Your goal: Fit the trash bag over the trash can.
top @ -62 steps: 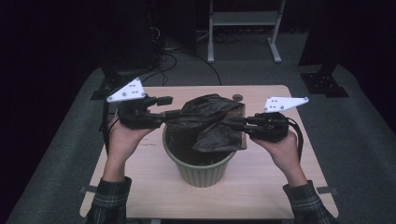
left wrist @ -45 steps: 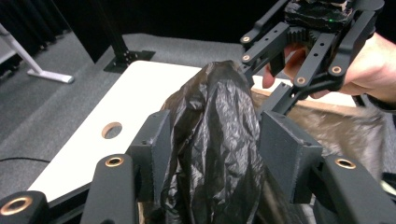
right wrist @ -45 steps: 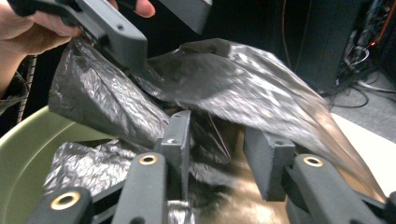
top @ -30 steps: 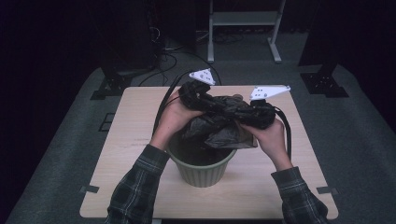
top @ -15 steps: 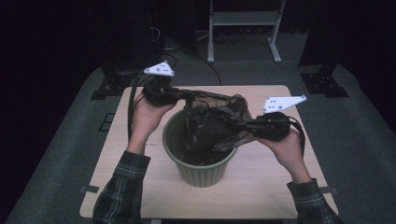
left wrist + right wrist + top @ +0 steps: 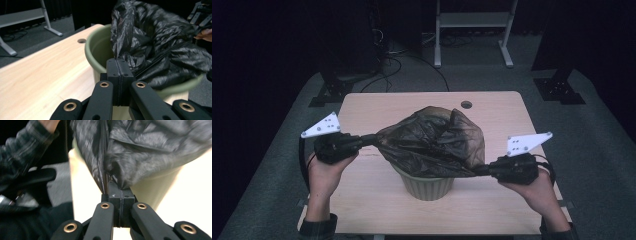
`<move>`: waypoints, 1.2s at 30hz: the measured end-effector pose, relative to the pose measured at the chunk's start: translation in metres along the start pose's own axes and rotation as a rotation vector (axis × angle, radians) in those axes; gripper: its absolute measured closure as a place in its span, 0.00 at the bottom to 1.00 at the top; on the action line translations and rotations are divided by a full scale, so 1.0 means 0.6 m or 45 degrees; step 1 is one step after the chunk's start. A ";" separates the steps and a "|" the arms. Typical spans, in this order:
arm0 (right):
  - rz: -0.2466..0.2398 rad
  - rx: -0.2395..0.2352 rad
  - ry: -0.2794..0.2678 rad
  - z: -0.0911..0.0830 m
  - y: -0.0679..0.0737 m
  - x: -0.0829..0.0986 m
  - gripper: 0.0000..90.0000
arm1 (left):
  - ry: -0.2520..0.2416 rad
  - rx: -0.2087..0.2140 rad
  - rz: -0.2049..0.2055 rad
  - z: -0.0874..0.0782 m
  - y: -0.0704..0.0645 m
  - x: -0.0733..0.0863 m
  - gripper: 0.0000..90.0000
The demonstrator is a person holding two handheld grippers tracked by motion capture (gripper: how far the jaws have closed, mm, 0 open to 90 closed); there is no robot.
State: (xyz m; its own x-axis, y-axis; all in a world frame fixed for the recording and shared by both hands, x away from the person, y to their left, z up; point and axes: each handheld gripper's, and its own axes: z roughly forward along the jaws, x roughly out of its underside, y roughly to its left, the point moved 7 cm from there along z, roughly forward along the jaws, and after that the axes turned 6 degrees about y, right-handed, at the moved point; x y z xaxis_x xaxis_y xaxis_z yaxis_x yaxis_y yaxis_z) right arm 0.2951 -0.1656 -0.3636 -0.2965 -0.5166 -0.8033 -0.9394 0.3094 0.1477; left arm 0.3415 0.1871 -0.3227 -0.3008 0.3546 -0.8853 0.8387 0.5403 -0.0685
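One black bag [image 6: 432, 142] is stretched wide across the middle of the high view, draped over the mouth of a green bin [image 6: 428, 184] that stands on the worktop [image 6: 377, 110] just below centre. The bag bulges up above the rim and tapers to a taut corner on each side. At centre left, the left gripper [image 6: 371, 139] has its jaws pressed together on the bag's left corner; in the left gripper view the film rises straight out of the closed jaws, with the bin's rim [image 6: 96, 53] just behind. At lower right, the right gripper [image 6: 480, 170] pinches the opposite corner the same way, and the right gripper view shows crumpled plastic [image 6: 140, 152] pulled from between its closed jaws, blurred. Each hand [image 6: 324, 175] comes in from the bottom edge, white plates on top of both grippers. A small round hole [image 6: 466, 104] sits in the worktop's upper right. Beyond, cables [image 6: 397, 55] and a white stand [image 6: 472, 22] fill the top of the frame.
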 end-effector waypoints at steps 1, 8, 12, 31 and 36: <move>0.004 -0.007 0.012 0.005 0.003 0.004 1.00 | 0.000 0.000 0.000 0.000 0.000 0.000 1.00; 0.009 -0.092 0.030 0.026 0.035 0.024 1.00 | 0.012 0.002 -0.049 -0.013 -0.012 0.027 1.00; -0.034 -0.172 0.032 0.036 0.065 0.022 1.00 | 0.035 -0.018 -0.083 -0.029 -0.014 0.042 1.00; 0.089 -0.109 0.183 0.124 0.028 0.099 0.82 | 0.206 -0.032 -0.148 0.075 0.049 0.087 1.00; 0.083 -0.009 0.080 0.052 0.020 0.078 0.75 | 0.181 -0.062 -0.118 0.067 0.050 0.072 1.00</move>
State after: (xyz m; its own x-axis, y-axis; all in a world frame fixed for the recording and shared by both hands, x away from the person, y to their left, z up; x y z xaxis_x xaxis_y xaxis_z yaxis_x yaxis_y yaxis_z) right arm 0.2755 -0.1610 -0.4175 -0.3667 -0.5449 -0.7540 -0.9190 0.3384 0.2024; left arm 0.3722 0.1879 -0.3813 -0.4397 0.4043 -0.8020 0.7827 0.6105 -0.1213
